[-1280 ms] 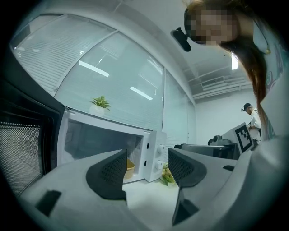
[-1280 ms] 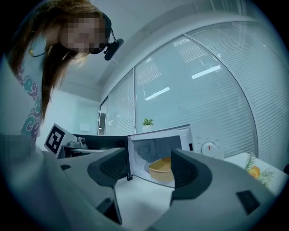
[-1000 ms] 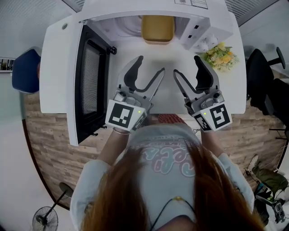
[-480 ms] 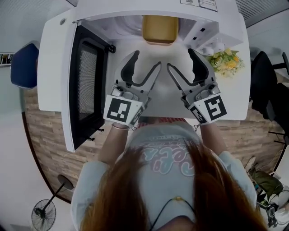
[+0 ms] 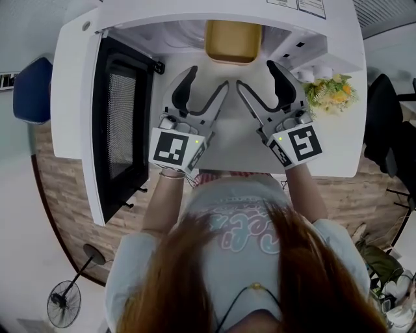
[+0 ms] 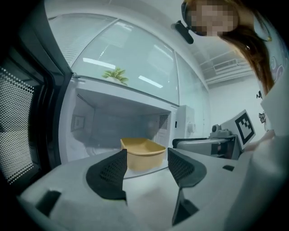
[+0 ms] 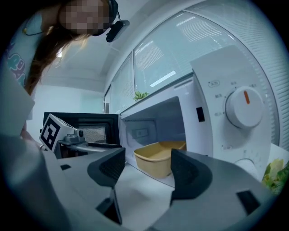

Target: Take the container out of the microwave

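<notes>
The container [image 5: 233,40] sits inside the microwave [image 5: 162,10] cavity, straight ahead of both sets of fingertips and apart from them. From the head view its far end is cut off under the microwave's top, so only the near part shows. In the left gripper view both jaw pads cover its lower corners. In the right gripper view the right-hand pad hides its right end. It is a shallow rectangular tub of mustard yellow with rounded corners, a flared rim and a smooth, matt, plastic-looking wall. What it rests on is hard to make out.

The left gripper [image 5: 208,78] is spread wide with nothing between its jaws, its tips short of the cavity mouth. The right gripper [image 5: 256,75] is just beside it on the right, also spread and empty, the two angled towards each other. Their pads are dark, curved and finely gridded, and each body carries a cube with black-and-white square markers.

Left of the left gripper the door [image 5: 120,123] stands swung open, black-framed with a dotted mesh window. Right of the right gripper is the white control panel with a round knob [image 7: 244,107] bearing an orange mark. Farther right, yellow-green flowers [image 5: 331,91] lie on the white table [image 5: 331,143], partly cut off in the right gripper view.
</notes>
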The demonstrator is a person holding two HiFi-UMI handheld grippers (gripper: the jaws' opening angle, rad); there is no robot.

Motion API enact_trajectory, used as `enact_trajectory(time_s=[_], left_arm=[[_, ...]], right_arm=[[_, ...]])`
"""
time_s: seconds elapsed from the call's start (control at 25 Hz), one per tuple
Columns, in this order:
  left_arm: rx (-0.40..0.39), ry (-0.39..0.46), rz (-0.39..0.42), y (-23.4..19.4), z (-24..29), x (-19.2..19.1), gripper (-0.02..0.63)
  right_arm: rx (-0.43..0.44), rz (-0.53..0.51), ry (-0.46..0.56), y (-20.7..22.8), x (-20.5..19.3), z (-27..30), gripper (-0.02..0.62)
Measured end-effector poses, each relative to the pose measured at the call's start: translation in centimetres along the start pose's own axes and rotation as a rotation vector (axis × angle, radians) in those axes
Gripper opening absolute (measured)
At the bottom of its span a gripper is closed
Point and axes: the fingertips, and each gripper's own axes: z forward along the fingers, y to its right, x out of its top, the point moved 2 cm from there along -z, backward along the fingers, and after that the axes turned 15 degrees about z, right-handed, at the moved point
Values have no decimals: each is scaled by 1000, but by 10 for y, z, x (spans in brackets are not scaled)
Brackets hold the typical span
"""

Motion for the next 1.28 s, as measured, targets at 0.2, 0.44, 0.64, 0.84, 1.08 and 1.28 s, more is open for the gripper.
enact_trajectory(time_s=[0.2,0.44,0.64,0.84,1.08,1.28], left_arm=[[-1,-20,14,-5,11,-14,253],[-10,-50,30,-8,22,-28,253],[-16,-60,45,-11,30,-34,253],[-22,-82,104,-10,37,-39,253],[-35,-79,121,-10,42,-40,252],[-37,-73,119,-15,45,-41,252]], right_arm=[[-3,19,-35,10,-12,10,302],[-10,23,-59,18,-22,19,301],[-6,7,-81,22,-28,27,302],[-14,-12,-99,28,-34,32,302],[-9,5,-95,33,-36,37,301],[6,5,-91,34,-36,41,298]])
